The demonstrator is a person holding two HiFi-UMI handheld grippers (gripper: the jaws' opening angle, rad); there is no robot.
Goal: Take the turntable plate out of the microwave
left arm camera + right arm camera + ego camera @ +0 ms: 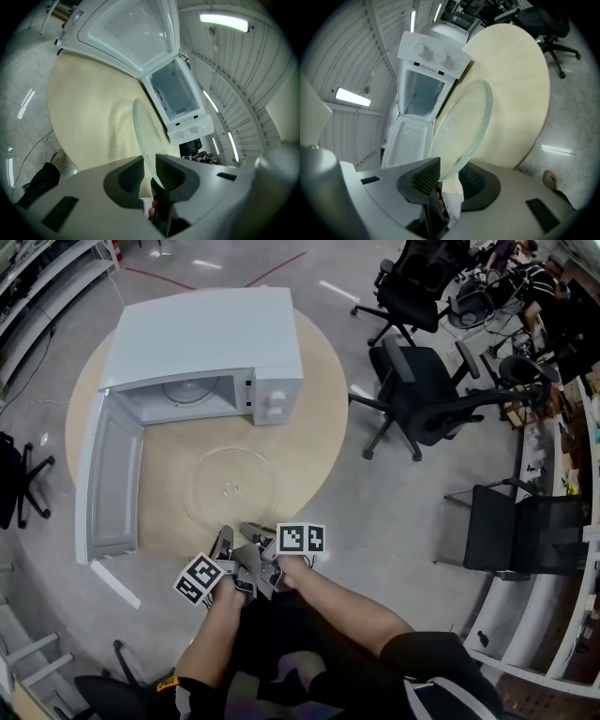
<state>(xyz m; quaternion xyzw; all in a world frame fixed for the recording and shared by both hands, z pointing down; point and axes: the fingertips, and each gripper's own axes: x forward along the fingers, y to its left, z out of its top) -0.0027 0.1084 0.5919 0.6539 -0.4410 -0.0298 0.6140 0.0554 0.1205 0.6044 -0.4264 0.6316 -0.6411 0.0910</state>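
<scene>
The clear glass turntable plate [230, 486] is outside the white microwave [206, 352], low over the round wooden table [314, 427] in front of the open door [111, 474]. I cannot tell whether it rests on the wood. Both grippers meet at its near rim. The left gripper [225, 540] has the rim [146, 136] running edge-on between its two ribbed pads, which close on it. The right gripper [255, 532] clamps the rim of the plate [464, 126] beside it. The empty microwave cavity [176, 91] faces me.
The microwave door hangs wide open toward the table's left edge. Black office chairs [422, 399] stand on the floor to the right, and another chair [525, 531] is nearer the desks. Shelving runs along the left wall.
</scene>
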